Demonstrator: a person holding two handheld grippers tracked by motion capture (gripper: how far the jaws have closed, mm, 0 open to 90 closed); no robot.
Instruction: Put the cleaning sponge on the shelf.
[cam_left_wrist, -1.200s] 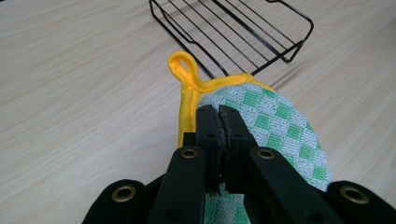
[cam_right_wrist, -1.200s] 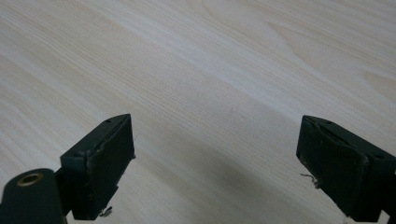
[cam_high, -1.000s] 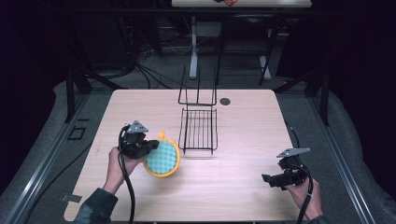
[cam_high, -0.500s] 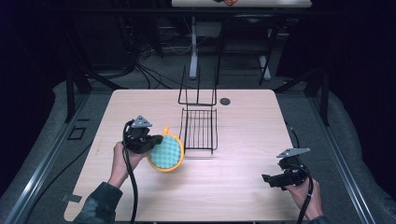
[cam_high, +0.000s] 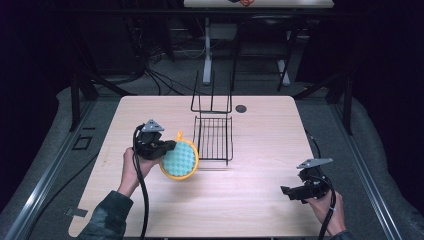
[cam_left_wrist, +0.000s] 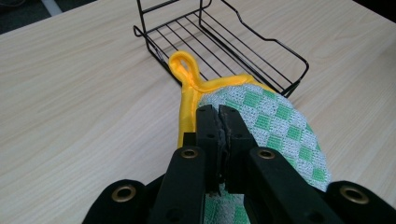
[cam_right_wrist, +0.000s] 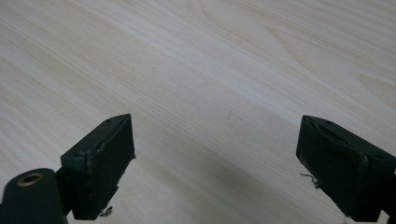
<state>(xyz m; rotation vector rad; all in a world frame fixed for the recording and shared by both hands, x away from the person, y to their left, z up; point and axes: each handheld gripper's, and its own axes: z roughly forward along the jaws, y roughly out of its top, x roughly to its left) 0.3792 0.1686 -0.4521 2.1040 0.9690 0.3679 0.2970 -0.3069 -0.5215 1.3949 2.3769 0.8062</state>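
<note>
**One pot holder gripped beside one wire rack**

One round pot holder (cam_high: 179, 160), green-and-white checked with a yellow border and a single yellow loop (cam_left_wrist: 185, 65), is seen left of centre in the high view. It is clamped by the left gripper (cam_high: 167, 148), whose jaws are pressed together on the cloth near the loop, as shown in the lower middle of the left gripper view. The pot holder is held tilted just above the table (cam_high: 260, 125), its right edge just beside the lower left corner of the rack.

One black wire rack (cam_high: 214, 136) is counted, placed at the centre of the high view; its flat grid base lies on the table and its upright back rises toward the top of the frame. In the left gripper view the rack (cam_left_wrist: 219, 37) fills the upper middle, directly beyond the loop, with its low front rail nearest the cloth.

One small dark round spot (cam_high: 241, 108) is noted on the tabletop, just right of the rack's upright part.

Two grippers are counted. The right gripper (cam_high: 295, 192) is held at the lower right of the high view, well apart from the rack; its jaws are spread wide over bare wood, with nothing between them.
</note>
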